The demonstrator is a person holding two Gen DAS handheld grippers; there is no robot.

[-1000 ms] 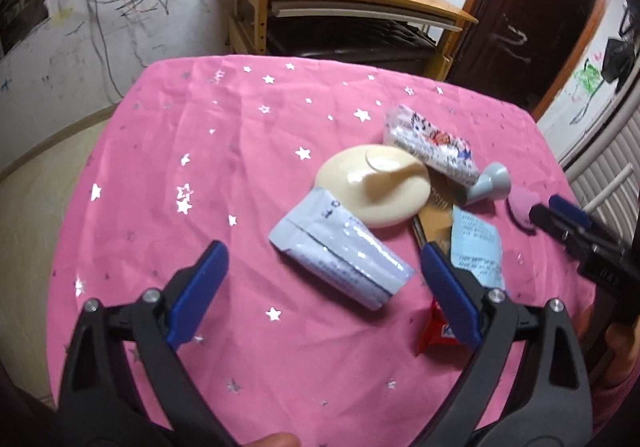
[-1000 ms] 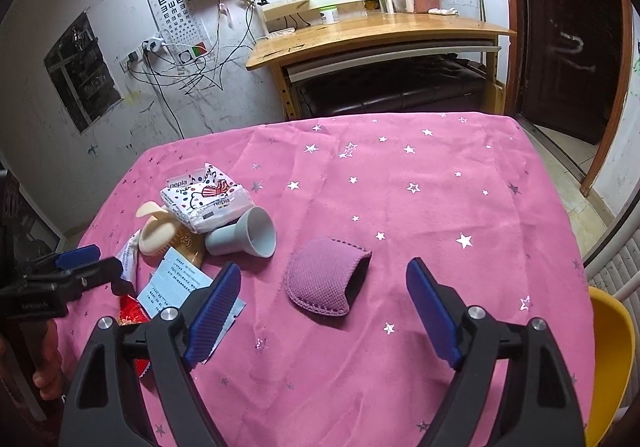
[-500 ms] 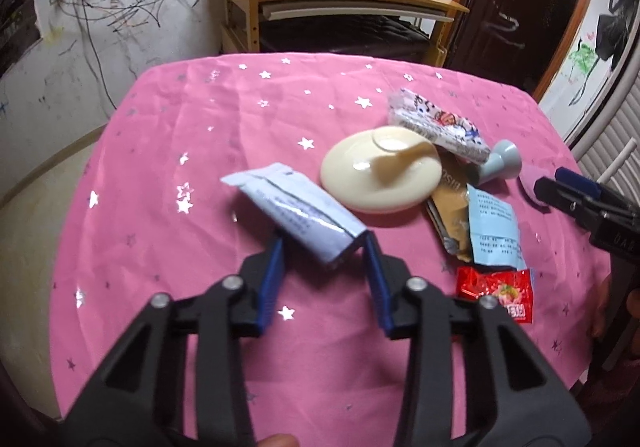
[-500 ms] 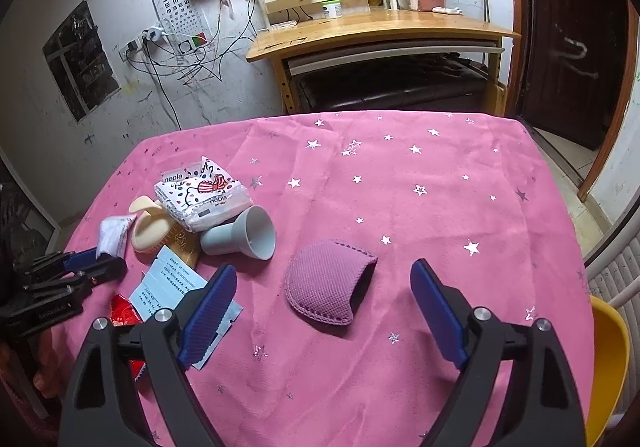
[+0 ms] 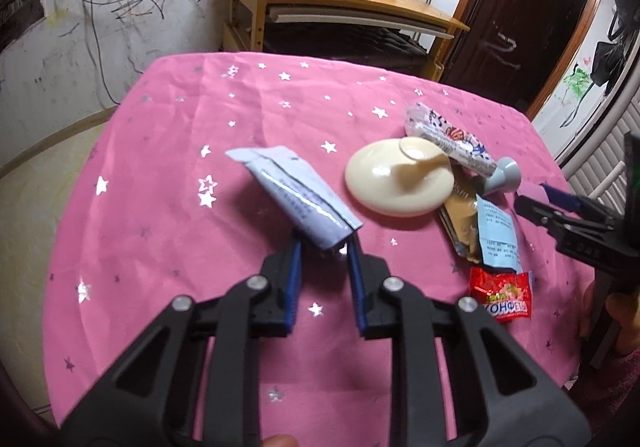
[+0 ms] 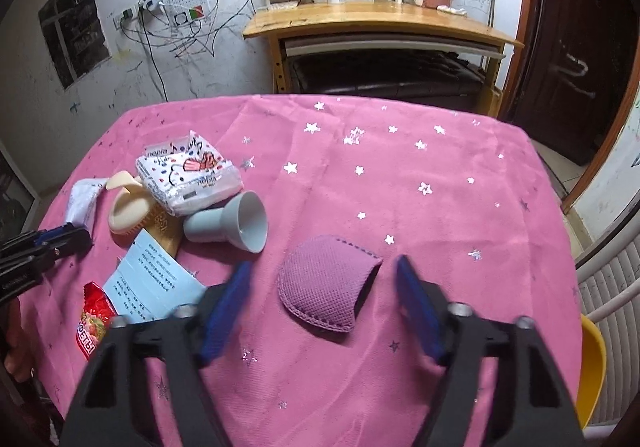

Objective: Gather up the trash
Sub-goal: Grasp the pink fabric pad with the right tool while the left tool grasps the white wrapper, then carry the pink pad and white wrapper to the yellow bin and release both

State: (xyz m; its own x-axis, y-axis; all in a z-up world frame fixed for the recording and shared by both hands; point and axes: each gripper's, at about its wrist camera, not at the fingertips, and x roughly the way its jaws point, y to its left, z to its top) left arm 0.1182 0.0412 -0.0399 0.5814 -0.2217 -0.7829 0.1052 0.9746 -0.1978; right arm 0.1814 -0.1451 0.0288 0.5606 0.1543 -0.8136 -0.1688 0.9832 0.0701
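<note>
My left gripper is shut on a pale blue-grey wrapper and holds it lifted above the pink star tablecloth. The wrapper also shows at the left in the right wrist view. My right gripper is open around the near side of a purple woven pouch, not touching it. A red candy wrapper, a light blue paper slip and a brown packet lie right of the held wrapper.
A cream dish, a tissue pack and a grey funnel-shaped cup lie near the trash. A wooden desk stands behind the table. A yellow chair is at the table's right edge.
My left gripper closed on the pale wrapper and lifted it off the cloth, turning it leftward. My right gripper moved slightly forward toward the purple pouch, still open.
</note>
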